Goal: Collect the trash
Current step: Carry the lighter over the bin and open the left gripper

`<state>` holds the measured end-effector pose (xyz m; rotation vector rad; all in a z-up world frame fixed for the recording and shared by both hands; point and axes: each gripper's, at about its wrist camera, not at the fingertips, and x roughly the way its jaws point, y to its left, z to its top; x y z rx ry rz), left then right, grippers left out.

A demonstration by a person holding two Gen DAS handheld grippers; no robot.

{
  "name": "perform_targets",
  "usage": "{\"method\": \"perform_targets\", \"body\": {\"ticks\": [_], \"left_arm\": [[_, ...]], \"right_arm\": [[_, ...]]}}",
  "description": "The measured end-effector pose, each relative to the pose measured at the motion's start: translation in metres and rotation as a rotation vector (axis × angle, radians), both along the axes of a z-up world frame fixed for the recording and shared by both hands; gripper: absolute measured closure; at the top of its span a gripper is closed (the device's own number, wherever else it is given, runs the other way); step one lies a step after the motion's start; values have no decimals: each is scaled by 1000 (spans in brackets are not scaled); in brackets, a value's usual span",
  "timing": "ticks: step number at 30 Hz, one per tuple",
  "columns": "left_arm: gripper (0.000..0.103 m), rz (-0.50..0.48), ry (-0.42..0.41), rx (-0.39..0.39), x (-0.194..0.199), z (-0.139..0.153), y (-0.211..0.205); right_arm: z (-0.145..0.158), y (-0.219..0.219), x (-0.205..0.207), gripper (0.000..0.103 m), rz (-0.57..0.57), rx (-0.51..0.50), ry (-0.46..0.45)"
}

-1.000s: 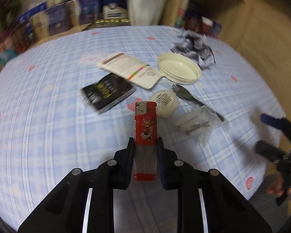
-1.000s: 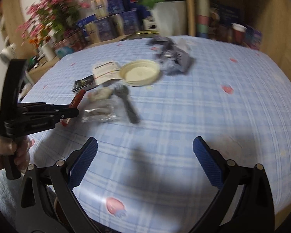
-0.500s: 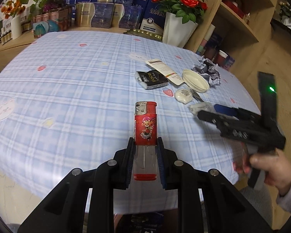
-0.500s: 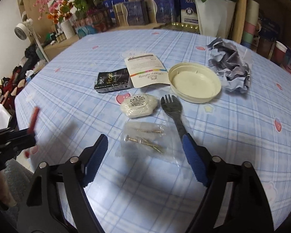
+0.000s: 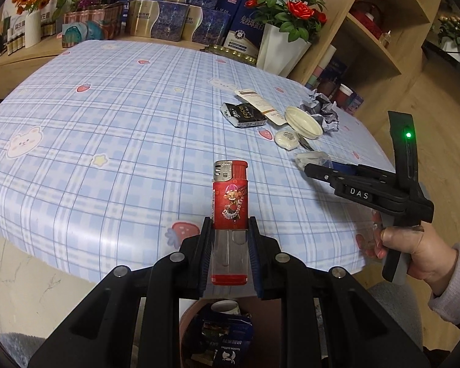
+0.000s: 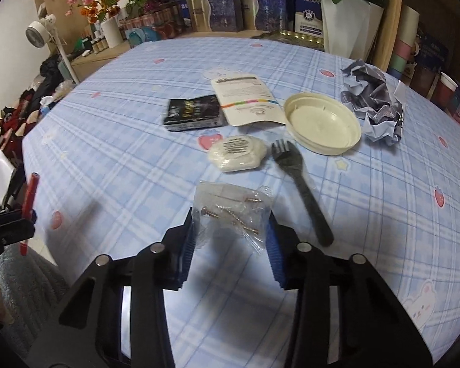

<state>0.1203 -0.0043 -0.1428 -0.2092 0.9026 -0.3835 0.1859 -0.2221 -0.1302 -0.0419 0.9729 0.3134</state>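
1. The left gripper (image 5: 230, 245) is clamped on a red lighter (image 5: 230, 211). The lighter stands upright between the pads, metal cap at 12 o'clock.
2. Directly below the lighter, at 6 o'clock in the left wrist view, a bin (image 5: 193, 331) holds a paper cup and a blue carton.
3. The right gripper (image 6: 231, 239) has just been closing. A clear bag of screws (image 6: 230, 214) lies between its blue pads, which touch the bag's edges.
4. The bag rests on the checked tablecloth (image 6: 122, 159).
5. From the bag: black fork (image 6: 300, 181) at 2 o'clock; white round packet (image 6: 237, 153) at 12 o'clock.
6. Further out: cream lid (image 6: 322, 125), crumpled paper (image 6: 374, 101), white pouch (image 6: 248, 101), black packet (image 6: 194, 112).
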Motion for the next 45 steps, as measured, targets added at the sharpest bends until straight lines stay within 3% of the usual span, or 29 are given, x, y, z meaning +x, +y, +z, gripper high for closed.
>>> {"method": "perform_targets", "body": {"ticks": [8,20,25,30,38,45], "left_arm": [[81,-23,8,-22,-24,3,2],[81,-108,101,-20,-61,-24,-11],[81,-148,159,-35,-74,-42,-18],[81,-196,269,-49,-84,-75,-22],[81,-186,440,-69,-78,-113,-21],[81,-156,465,-58,-76,-119,-18]], "right_arm": [[19,7,-35,61,-1,48,-42],[38,9,-105,61,-25,137,-87],[41,6,-131,61,-40,160,-90],[41,5,-153,61,-50,174,-101],[15,4,-178,61,-81,202,-34],[8,10,-187,61,-71,207,-16]]}}
